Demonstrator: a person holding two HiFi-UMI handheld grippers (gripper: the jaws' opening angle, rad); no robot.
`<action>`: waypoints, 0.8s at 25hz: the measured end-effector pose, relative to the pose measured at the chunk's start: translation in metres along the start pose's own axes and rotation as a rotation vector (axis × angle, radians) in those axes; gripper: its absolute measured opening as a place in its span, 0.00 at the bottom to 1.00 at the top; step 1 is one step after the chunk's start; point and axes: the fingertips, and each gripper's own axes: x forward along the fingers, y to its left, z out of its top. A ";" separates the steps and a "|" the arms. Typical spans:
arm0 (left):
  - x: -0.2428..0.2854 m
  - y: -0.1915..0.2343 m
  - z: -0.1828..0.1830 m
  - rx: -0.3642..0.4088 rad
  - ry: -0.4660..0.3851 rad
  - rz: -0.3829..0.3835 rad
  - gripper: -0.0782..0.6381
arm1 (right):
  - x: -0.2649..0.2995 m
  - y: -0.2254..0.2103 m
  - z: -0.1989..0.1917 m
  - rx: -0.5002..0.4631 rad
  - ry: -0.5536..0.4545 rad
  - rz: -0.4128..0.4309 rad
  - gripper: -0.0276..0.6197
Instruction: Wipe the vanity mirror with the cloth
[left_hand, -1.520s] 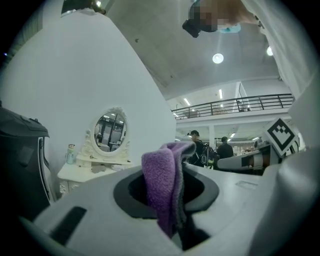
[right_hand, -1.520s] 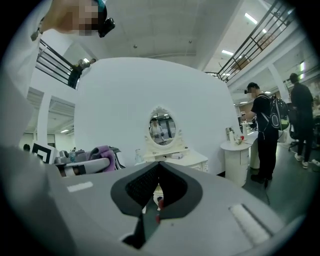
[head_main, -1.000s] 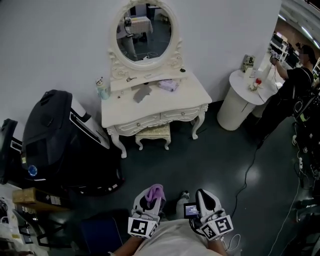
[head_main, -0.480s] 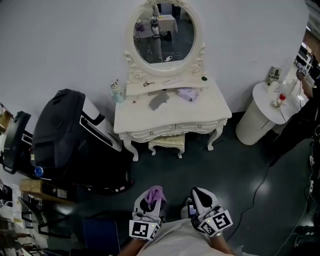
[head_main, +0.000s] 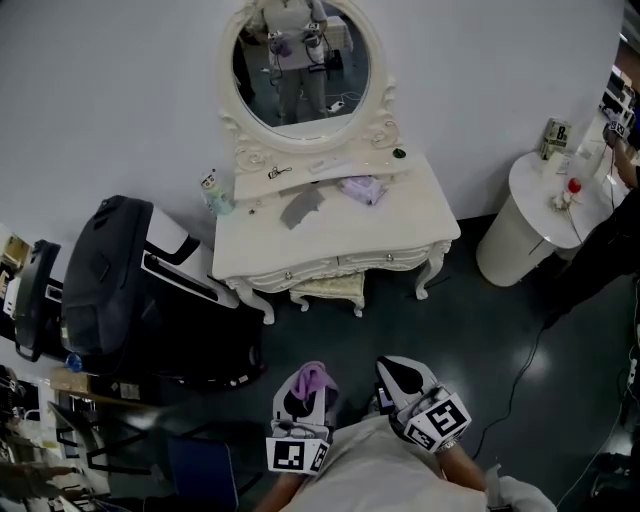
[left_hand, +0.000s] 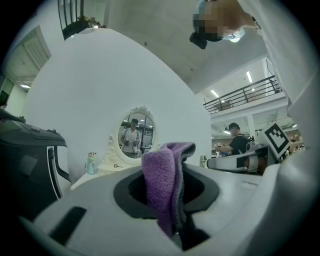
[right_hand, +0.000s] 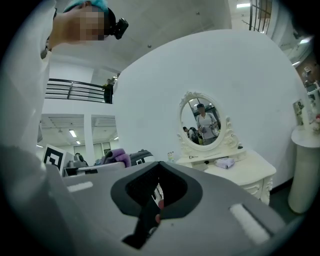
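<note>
Vanity mirror (head_main: 300, 65): oval, in a carved white frame, at 12 o'clock in the head view, well apart from both grippers; it reflects a standing person.
Purple cloth (left_hand: 165, 185): folded over and pinched in the left gripper, at 6 o'clock, its loose end standing up past the jaws.
Left gripper (left_hand: 170, 200): jaws closed tight on the purple cloth.
Right gripper (right_hand: 155, 200): just beside the left one, at 5 o'clock; jaws pressed together with nothing between them.
Dressing table (head_main: 400, 215): white, below the mirror; on its top lie a grey cloth (head_main: 300, 207) at the centre and a lilac cloth (head_main: 362, 188) towards 1 o'clock.
Bottle (head_main: 210, 190): small, upright at the table's 10 o'clock corner; its contents cannot be made out.
Drawers (head_main: 340, 265): two in the table front, both closed.
Stool (head_main: 325, 290): tucked under the table.
Round side table (head_main: 535, 180): white, at 2 o'clock, carrying small items too small to tell.
Bulky black unit (head_main: 110, 270): on the floor at 9 o'clock.
</note>
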 end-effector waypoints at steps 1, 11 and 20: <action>0.006 -0.003 0.000 -0.001 -0.003 0.008 0.24 | -0.001 -0.009 0.002 0.001 -0.002 0.002 0.05; 0.053 -0.019 -0.007 -0.004 0.009 0.000 0.24 | 0.002 -0.064 0.005 0.016 0.016 -0.033 0.05; 0.134 0.020 -0.010 -0.018 0.006 -0.071 0.24 | 0.051 -0.114 0.009 -0.018 0.028 -0.151 0.05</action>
